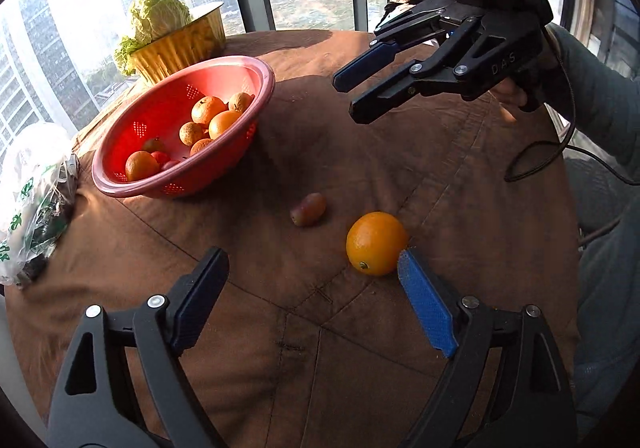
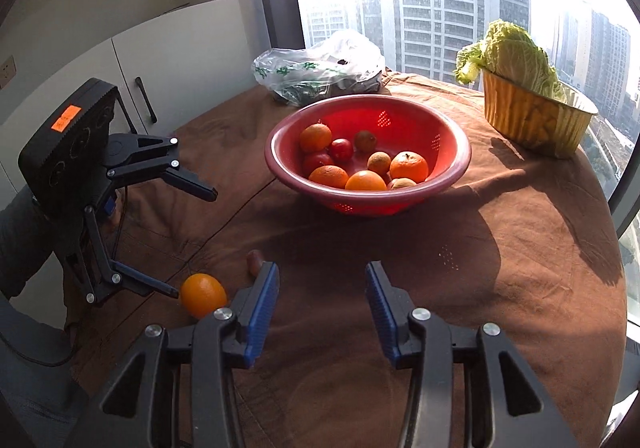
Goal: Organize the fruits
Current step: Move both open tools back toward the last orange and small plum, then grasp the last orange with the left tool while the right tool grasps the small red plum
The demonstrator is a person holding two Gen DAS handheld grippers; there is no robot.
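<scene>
A red colander point(image 1: 120, 184) point(image 2: 452, 136) holds several oranges and small red fruits. A loose orange point(image 1: 374, 242) point(image 2: 202, 294) and a small reddish fruit point(image 1: 308, 209) point(image 2: 254, 261) lie on the brown tablecloth. My left gripper point(image 1: 312, 260) point(image 2: 192, 244) is open and empty, low over the cloth, its right fingertip beside the orange. My right gripper point(image 2: 322, 280) point(image 1: 348, 98) is open and empty, hovering above the table to the right of the colander.
A gold foil tub point(image 1: 180, 48) point(image 2: 532, 120) with a cabbage point(image 1: 160, 16) point(image 2: 516, 52) stands behind the colander. A plastic bag point(image 1: 32, 192) point(image 2: 320, 68) lies at the table edge. Windows surround the round table point(image 1: 360, 328). A cable point(image 1: 536, 160) hangs at the right.
</scene>
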